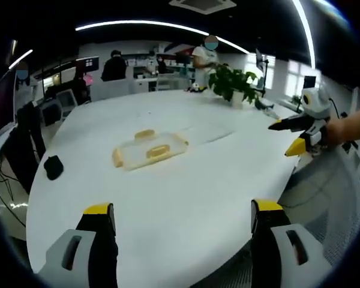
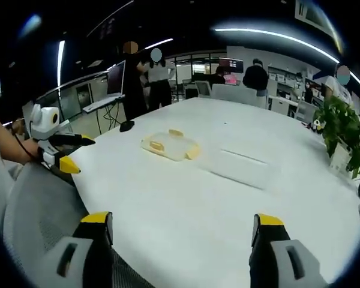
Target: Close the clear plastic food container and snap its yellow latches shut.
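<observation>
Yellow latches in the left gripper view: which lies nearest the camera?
The latch at the container's left end; the other two sit further back and right.

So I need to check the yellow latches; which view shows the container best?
The left gripper view: the container sits nearer, with three yellow latches visible. The right gripper view shows it smaller and farther off.

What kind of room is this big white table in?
Probably an open office or lab. A large white oval table stands among desks with dark computer monitors, and a green potted plant sits at its far end. People stand near the desks behind it.
</observation>
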`<state>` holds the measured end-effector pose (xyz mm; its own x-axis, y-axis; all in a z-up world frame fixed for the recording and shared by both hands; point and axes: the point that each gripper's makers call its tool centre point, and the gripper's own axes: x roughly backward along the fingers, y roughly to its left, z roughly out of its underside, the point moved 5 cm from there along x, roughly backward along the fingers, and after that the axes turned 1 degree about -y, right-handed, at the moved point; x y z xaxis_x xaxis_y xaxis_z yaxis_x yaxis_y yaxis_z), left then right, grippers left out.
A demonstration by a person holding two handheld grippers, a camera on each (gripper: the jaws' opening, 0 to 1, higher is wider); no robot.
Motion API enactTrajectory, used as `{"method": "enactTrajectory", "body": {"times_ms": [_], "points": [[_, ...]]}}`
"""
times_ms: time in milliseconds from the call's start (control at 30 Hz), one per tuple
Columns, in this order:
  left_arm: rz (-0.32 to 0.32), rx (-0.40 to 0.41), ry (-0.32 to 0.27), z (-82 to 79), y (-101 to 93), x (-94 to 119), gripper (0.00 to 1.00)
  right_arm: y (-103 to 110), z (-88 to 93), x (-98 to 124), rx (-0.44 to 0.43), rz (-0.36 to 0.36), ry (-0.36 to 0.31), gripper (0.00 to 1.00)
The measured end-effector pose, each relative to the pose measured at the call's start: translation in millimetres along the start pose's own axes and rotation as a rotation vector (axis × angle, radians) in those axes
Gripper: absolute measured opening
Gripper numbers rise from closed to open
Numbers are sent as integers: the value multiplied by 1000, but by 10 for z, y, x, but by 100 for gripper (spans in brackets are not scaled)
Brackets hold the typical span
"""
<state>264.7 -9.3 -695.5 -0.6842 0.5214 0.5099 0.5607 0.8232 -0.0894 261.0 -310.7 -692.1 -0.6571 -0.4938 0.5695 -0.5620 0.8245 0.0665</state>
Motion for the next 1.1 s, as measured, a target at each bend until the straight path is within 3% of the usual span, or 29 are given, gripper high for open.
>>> {"method": "enactTrajectory", "body": {"times_ms": [567,700,833,1100], "points": [[-41,-14,-2,-34,32,28,91,-18,-111,4,-62,-45,-54,96],[-58,-5,-22,-73,73,34,93,31,-172,13,-25,-63,-78,96],[-68,-27,-14,-81,57,50,92,59,-165,-21,-18,-81,-69,95],[-44,2,-6,-92,72,39,89,79,-185,-134,15,-96,-36,95]]}}
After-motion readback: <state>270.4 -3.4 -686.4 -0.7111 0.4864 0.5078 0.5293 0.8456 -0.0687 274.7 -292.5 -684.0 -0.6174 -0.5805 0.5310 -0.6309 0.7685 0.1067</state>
